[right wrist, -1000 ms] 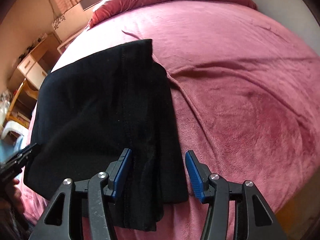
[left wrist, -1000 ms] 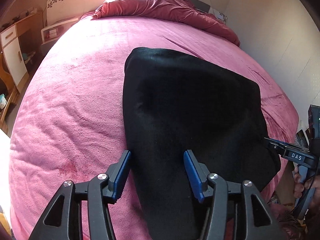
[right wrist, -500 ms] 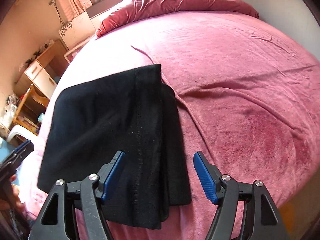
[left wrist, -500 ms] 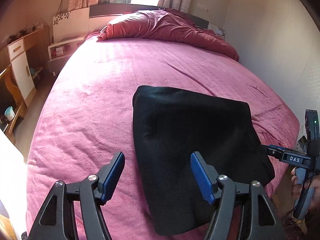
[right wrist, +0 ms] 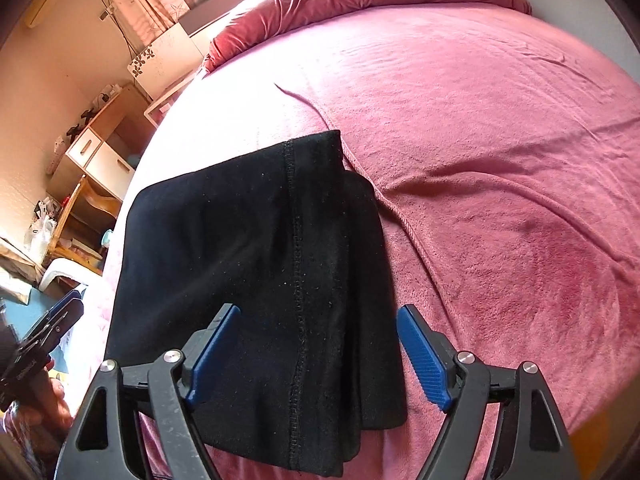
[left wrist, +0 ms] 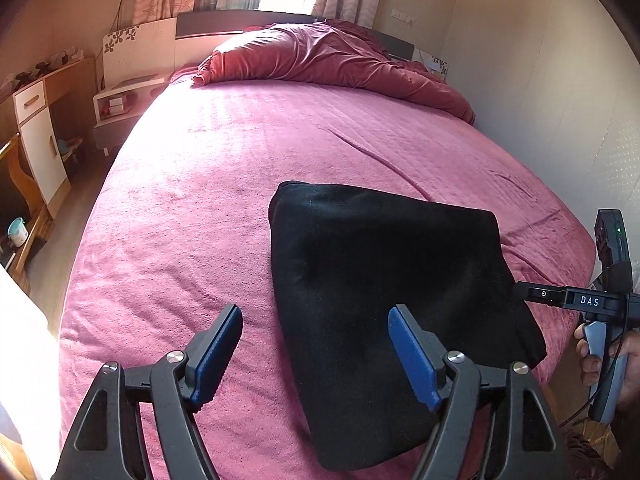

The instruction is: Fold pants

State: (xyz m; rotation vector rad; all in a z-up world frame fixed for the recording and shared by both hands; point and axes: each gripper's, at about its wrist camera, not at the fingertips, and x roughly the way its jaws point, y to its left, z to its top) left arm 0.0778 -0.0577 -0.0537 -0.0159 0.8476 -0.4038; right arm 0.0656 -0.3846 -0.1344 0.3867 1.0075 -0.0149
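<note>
I've got both the left gripper (left wrist: pixel 316 354) and right gripper (right wrist: pixel 320 354) spread wide, gripping nothing, above the folded black pants (right wrist: pixel 256 280) on the near bed (left wrist: pixel 180 220).

The near edge of the folded pants (left wrist: pixel 384 280) is hidden behind the left gripper (left wrist: pixel 316 354) and runs off the frame bottom in the right wrist view, the hand (left wrist: pixel 612 356) holding the right gripper (right wrist: pixel 318 354) is cropped, and the desk clutter (right wrist: pixel 76 128) is too small to identify.
</note>
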